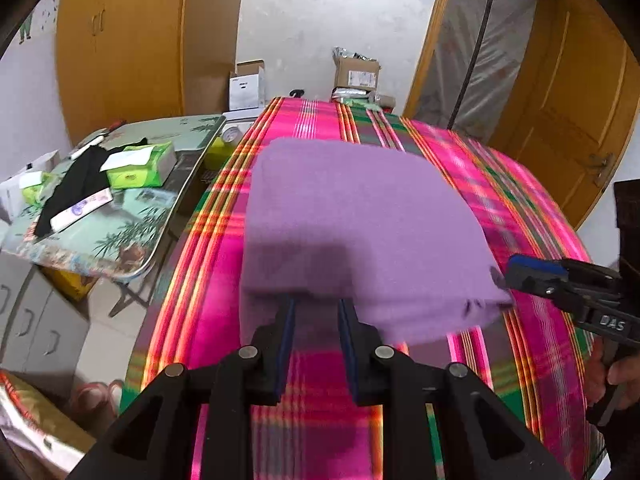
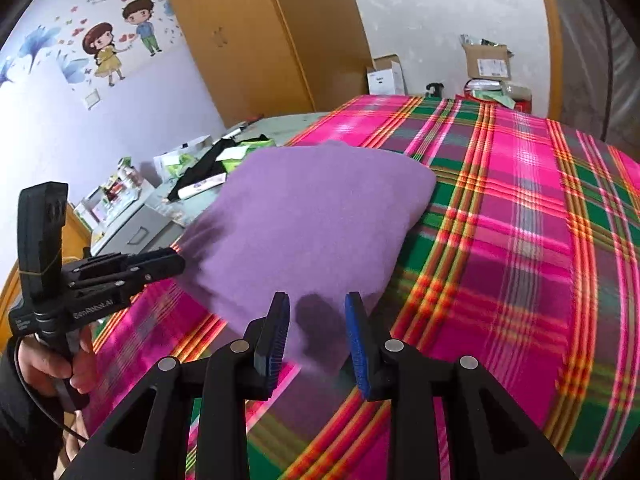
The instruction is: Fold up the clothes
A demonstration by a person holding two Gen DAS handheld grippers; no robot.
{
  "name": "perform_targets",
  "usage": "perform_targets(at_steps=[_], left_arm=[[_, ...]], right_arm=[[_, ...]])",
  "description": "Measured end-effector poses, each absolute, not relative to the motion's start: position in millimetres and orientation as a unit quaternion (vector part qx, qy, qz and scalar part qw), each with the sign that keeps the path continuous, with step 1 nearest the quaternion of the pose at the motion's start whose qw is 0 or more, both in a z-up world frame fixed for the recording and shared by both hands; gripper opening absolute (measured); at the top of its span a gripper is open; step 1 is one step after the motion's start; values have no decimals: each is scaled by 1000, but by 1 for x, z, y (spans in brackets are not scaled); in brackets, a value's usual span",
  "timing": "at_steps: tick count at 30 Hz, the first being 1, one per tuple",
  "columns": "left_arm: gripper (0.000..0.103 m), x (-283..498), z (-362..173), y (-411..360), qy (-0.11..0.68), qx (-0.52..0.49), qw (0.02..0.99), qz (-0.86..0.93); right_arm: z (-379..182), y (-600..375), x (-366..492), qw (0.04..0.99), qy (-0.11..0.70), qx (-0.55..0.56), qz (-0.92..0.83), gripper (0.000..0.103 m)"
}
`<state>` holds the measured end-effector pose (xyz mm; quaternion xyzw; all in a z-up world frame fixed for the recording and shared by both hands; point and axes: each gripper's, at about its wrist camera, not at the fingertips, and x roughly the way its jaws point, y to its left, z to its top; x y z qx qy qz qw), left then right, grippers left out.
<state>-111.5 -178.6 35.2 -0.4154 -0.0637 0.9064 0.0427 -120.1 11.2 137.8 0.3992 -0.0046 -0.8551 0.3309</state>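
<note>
Your left gripper (image 1: 316, 300) has the near edge of the purple cloth (image 1: 360, 220) running between its fingers (image 1: 286, 340); the pads look pressed onto the fabric, which hides their tips. The cloth is folded into a thick, roughly rectangular pad and lies on the bed's plaid blanket (image 1: 532, 216) of pink, green and orange, with its near side lifted a little off the blanket.

Your right gripper (image 2: 318, 304) sits at the cloth's other near corner. In its own view its fingers (image 2: 274, 336) stand spread, with the purple corner lying between and beneath them; from the left wrist view the same gripper (image 1: 502, 276) has its tips right at the corner's edge, and you cannot tell for certain whether the pads bite the fabric.

Left of the bed stands a low table (image 1: 132, 236) carrying green tissue packs (image 1: 140, 164) and a black garment (image 1: 76, 188). Cardboard boxes (image 1: 356, 72) stand past the far end of the bed.
</note>
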Motion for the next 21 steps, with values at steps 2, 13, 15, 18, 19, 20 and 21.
perform_targets(at_steps=[2, 13, 15, 18, 19, 20, 21], left_arm=[[22, -97, 37, -172, -66, -415, 44, 906], [22, -27, 30, -139, -77, -424, 66, 900], [22, -20, 28, -135, -80, -428, 66, 898], [22, -10, 26, -130, -82, -431, 67, 896], [22, -8, 25, -128, -84, -432, 69, 896], [22, -5, 26, -127, -84, -431, 70, 895], [22, -3, 26, -126, -84, -431, 71, 896]], right_arm=[[139, 20, -102, 334, -8, 393, -857, 31], [138, 53, -8, 324, 3, 399, -858, 36], [137, 58, 1, 320, 1, 401, -859, 36], [133, 66, 12, 315, -10, 406, -858, 36], [131, 68, 14, 315, -12, 408, -857, 36], [130, 69, 15, 315, -13, 409, -856, 36], [129, 70, 17, 315, -14, 411, -856, 36]])
